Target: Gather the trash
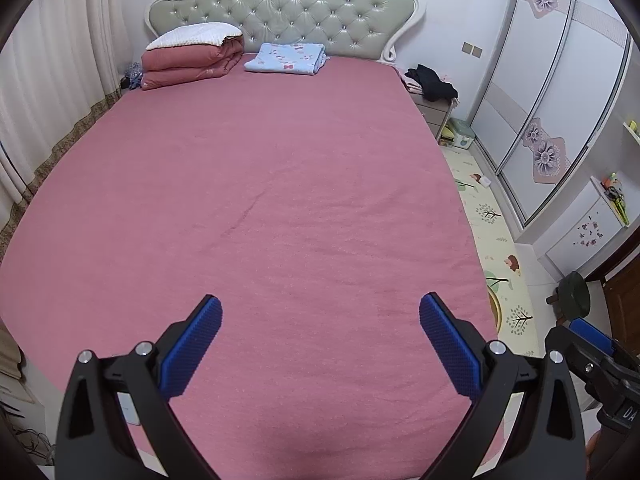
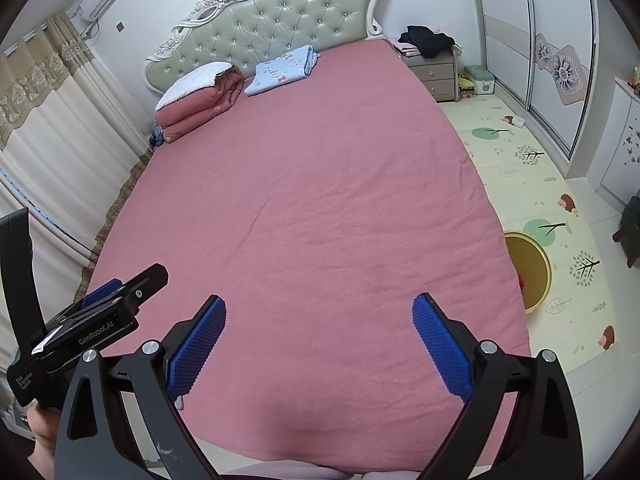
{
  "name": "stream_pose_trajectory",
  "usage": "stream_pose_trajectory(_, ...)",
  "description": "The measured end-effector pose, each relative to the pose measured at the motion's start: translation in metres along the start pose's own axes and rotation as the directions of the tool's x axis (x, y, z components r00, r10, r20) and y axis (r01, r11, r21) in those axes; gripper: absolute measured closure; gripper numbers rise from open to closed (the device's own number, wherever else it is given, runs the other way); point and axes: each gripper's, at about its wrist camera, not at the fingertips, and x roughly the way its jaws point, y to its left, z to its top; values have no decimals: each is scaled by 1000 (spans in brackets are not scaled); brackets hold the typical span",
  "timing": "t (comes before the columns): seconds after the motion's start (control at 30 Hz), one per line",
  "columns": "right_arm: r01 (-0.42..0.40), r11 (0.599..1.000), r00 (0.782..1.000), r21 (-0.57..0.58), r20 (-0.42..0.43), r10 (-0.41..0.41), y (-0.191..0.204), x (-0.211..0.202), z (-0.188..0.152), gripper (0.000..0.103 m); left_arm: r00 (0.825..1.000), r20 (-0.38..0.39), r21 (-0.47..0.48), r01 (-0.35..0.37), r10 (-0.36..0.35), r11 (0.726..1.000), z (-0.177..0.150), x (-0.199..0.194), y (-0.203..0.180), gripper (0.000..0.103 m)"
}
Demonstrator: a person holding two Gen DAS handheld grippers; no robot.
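Note:
My left gripper (image 1: pixel 320 312) is open and empty above the foot of a bed with a pink sheet (image 1: pixel 260 200). My right gripper (image 2: pixel 319 310) is open and empty over the same bed (image 2: pixel 312 200). A round yellow bin (image 2: pixel 528 270) stands on the floor mat by the bed's right side, with something red inside at its left edge. A small white piece (image 2: pixel 519 121) lies on the mat near the wardrobe; it also shows in the left wrist view (image 1: pixel 485 181). I see no trash on the sheet.
A folded pink quilt (image 1: pixel 192 60) and a folded blue blanket (image 1: pixel 286 58) lie by the headboard. A nightstand (image 2: pixel 434 74) with dark clothes stands right of the bed. Curtains (image 1: pixel 48 92) hang on the left, a wardrobe (image 1: pixel 548 92) on the right, a dark stool (image 1: pixel 574 294) nearby.

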Motion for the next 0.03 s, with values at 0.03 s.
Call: stream_pose_trajectory(0.03, 1, 1000, 1000, 0, 1, -1, -1, -1, 0, 12, 1000, 1, -1, 1, -1, 1000, 1, 0, 0, 4)
